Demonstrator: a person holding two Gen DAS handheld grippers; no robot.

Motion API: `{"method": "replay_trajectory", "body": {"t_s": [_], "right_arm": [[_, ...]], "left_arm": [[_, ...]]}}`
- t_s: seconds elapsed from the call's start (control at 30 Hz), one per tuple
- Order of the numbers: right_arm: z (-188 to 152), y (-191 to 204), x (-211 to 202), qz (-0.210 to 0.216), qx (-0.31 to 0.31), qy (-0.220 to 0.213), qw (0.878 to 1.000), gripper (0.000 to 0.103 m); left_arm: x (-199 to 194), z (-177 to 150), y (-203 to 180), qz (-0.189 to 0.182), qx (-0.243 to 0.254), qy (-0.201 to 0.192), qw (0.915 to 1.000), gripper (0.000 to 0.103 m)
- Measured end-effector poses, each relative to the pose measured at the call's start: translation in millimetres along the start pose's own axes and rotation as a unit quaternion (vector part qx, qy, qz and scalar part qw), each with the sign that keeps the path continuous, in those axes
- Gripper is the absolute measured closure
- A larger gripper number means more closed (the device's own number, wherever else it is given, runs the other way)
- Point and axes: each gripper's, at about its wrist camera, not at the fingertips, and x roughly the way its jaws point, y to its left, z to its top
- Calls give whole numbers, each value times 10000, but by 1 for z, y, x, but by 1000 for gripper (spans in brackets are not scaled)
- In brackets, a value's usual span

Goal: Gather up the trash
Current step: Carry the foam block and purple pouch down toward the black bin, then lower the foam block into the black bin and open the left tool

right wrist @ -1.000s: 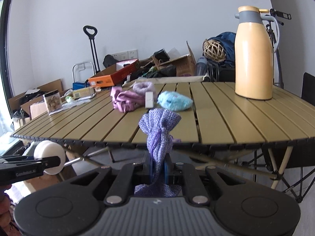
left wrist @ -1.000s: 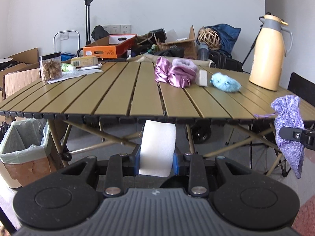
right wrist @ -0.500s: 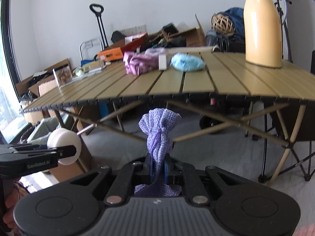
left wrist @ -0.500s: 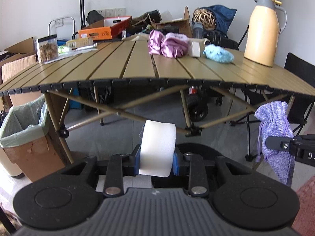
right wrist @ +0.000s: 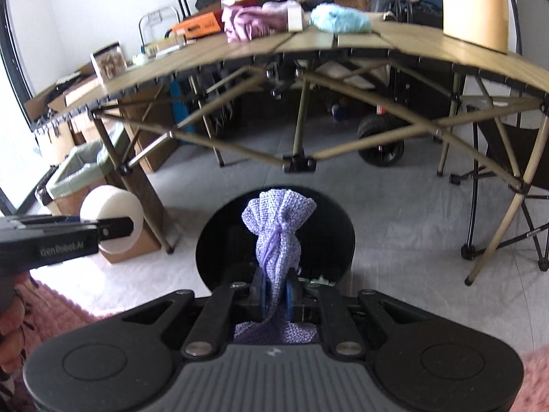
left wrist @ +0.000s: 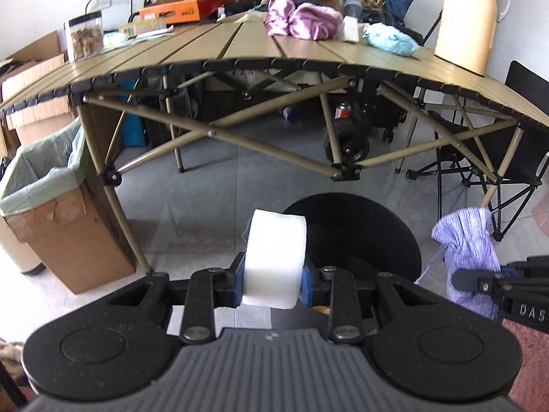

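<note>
My left gripper is shut on a white foam roll, held above the floor in front of the folding table. Just behind the roll stands a round black bin, its mouth dark. My right gripper is shut on a purple knitted drawstring pouch, which hangs directly over the same black bin. The pouch and the right gripper's finger show at the right edge of the left wrist view. The roll and left gripper appear at the left of the right wrist view.
A slatted folding table carries pink cloth, a blue fluffy thing, a yellow thermos and a snack jar. A cardboard box lined with a green bag stands at the left. A folding chair is on the right.
Both grippers have dropped from tabletop height to below the table edge and tilted down. The black bin has come into view beneath the roll and the pouch.
</note>
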Motion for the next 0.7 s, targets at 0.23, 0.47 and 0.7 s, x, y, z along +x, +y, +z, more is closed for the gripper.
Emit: {"method": "replay_trajectory", "body": {"t_s": [0.23, 0.47, 0.7], "right_arm": [[-8, -9, 11, -152, 150, 298, 9993, 93], [-13, -21, 23, -360, 361, 565, 9971, 93], [-12, -31, 29, -488, 531, 627, 9954, 93]], "left_arm": [[17, -5, 4, 42, -152, 513, 9986, 73], [34, -8, 6, 85, -204, 890, 9958, 73], [45, -8, 5, 133, -193, 1146, 9931, 73]]}}
